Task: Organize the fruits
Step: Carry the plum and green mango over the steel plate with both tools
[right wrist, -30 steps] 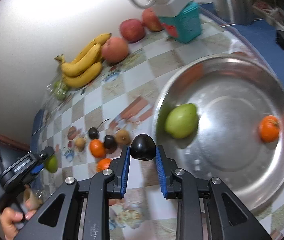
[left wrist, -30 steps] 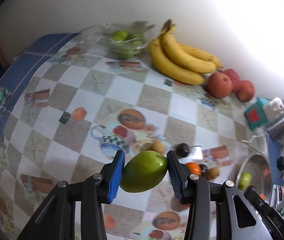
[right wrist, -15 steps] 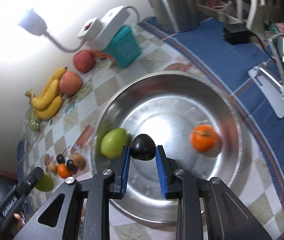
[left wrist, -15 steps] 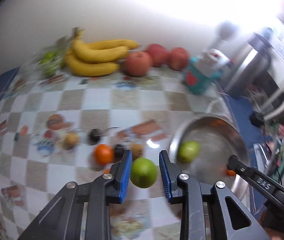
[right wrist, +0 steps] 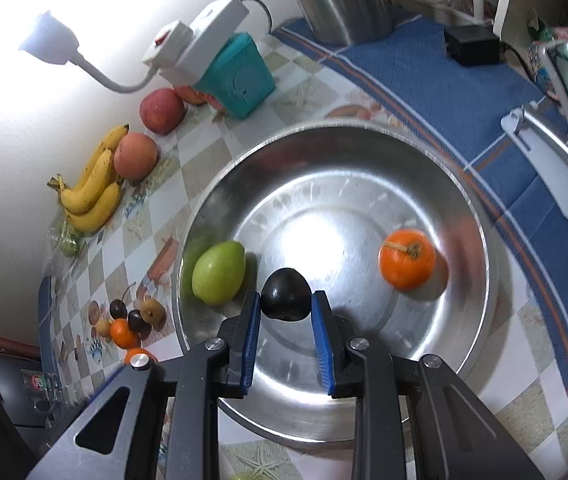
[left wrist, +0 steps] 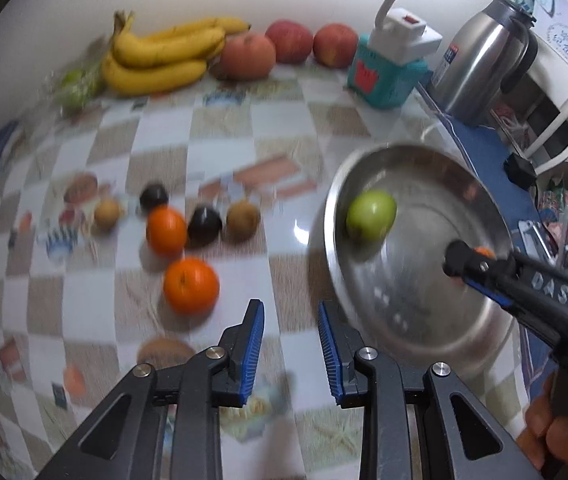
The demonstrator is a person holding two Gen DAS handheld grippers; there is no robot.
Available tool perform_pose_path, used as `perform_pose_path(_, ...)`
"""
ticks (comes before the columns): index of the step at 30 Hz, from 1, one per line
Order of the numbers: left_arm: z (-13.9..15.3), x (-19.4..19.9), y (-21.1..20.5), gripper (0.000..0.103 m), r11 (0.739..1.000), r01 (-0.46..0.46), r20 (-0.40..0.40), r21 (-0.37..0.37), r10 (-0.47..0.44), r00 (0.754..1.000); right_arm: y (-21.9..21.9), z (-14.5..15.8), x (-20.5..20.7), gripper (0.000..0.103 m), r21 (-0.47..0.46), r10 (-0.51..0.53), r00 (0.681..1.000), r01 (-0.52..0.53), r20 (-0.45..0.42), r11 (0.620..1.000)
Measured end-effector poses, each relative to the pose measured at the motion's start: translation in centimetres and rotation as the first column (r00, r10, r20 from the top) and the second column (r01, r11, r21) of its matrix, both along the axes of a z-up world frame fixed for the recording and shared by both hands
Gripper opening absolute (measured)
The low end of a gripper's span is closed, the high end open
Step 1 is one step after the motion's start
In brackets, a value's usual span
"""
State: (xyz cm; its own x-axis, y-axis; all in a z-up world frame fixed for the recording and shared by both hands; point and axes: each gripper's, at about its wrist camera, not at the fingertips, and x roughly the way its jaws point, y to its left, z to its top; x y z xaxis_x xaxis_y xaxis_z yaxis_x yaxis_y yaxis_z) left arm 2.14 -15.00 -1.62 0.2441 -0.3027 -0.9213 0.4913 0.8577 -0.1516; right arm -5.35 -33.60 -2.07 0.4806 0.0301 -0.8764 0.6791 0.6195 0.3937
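Observation:
My right gripper (right wrist: pixel 286 304) is shut on a dark plum (right wrist: pixel 285 294) and holds it over the steel bowl (right wrist: pixel 480 216), which holds a green fruit (right wrist: pixel 218 277) and an orange (right wrist: pixel 406 259). My left gripper (left wrist: pixel 289 320) is open and empty above the checked tablecloth, just left of the bowl (left wrist: pixel 480 332). The green fruit (left wrist: pixel 371 216) also shows in the left wrist view. Two oranges (left wrist: pixel 191 285), dark plums (left wrist: pixel 204 221) and small brown fruits (left wrist: pixel 243 220) lie loose on the cloth left of the bowl. The right gripper (left wrist: pixel 460 260) reaches in over the bowl.
Bananas (left wrist: pixel 160 56) and red apples (left wrist: pixel 248 56) line the back wall. A teal box with a white lamp (left wrist: pixel 388 76) and a steel kettle (left wrist: pixel 480 60) stand behind the bowl. A bag of green fruit (left wrist: pixel 76 84) lies at the back left.
The green fruit that my left gripper held is no longer between its fingers, which now stand open. My right gripper has moved the plum further in over the bowl.

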Motion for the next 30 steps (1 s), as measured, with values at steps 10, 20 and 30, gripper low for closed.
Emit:
perform_pose_path(10, -0.8, -3.6, 1.5, 0.031, 0.998, 0.067, -0.049, 0.017, -0.066, 0.997, 0.8, -0.1, 0.1, 0.027, 0.014, 0.022, 1.000, -0.022, 0.005, 1.000)
perform_pose_path(20, -1.7, -5.1, 0.9, 0.031, 0.994, 0.100, -0.061, 0.042, -0.097, 0.993, 1.3, 0.2, -0.1, 0.027, -0.008, 0.046, 0.999, -0.046, -0.014, 0.999)
perform_pose_path(30, -1.5, -3.7, 1.5, 0.035, 0.998, 0.070, -0.076, 0.010, -0.069, 0.995, 1.0, -0.1, -0.5, 0.027, -0.011, 0.049, 0.998, -0.049, -0.035, 0.999)
